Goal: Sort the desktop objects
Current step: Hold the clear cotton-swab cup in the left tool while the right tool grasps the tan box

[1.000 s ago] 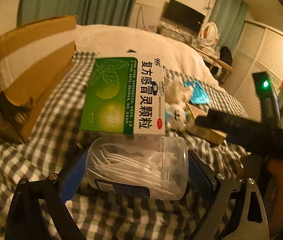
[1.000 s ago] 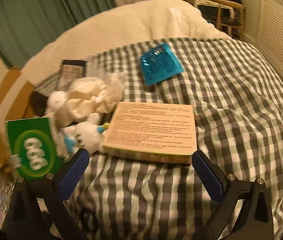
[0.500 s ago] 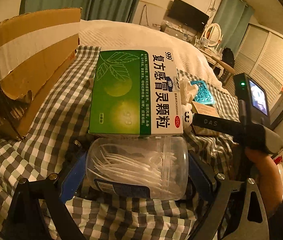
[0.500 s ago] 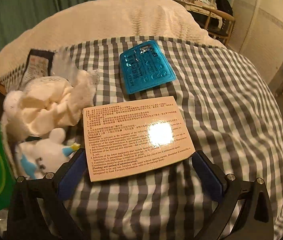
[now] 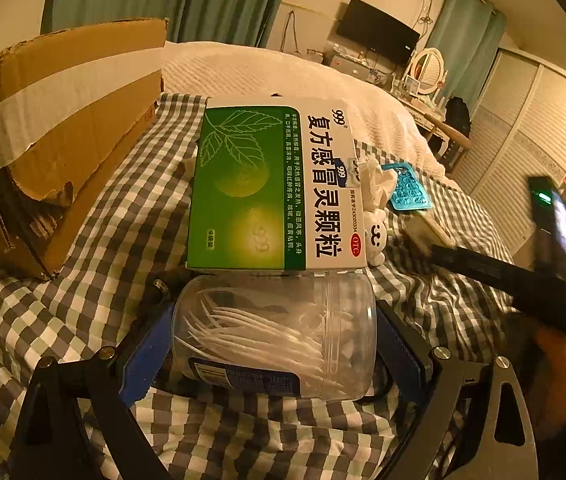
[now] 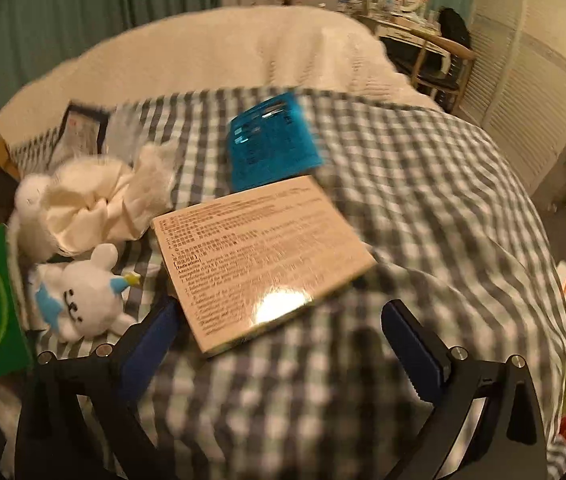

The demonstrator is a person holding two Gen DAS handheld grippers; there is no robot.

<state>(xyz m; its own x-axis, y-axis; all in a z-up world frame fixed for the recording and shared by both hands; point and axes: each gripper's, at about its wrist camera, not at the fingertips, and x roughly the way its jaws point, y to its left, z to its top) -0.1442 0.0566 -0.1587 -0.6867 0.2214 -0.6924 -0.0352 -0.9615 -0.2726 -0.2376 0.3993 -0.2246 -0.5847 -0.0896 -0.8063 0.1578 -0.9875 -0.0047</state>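
The left gripper is clamped on the clear jar of floss picks, lying sideways just in front of the green box, exactly as a second ago; nothing has shifted on that side. The change is on the right: the right gripper, jaws wide open and empty, has closed in on the beige box, whose near corner now sits just inside the left pad. That box looks like the next pick, though it lies skewed to the jaws and the frame is motion-blurred.

Only the left view shows the cardboard carton, left of the green box and probably where items go. Only the right view shows the plush toy, cloth and blue blister pack clearly, left of and behind the beige box.
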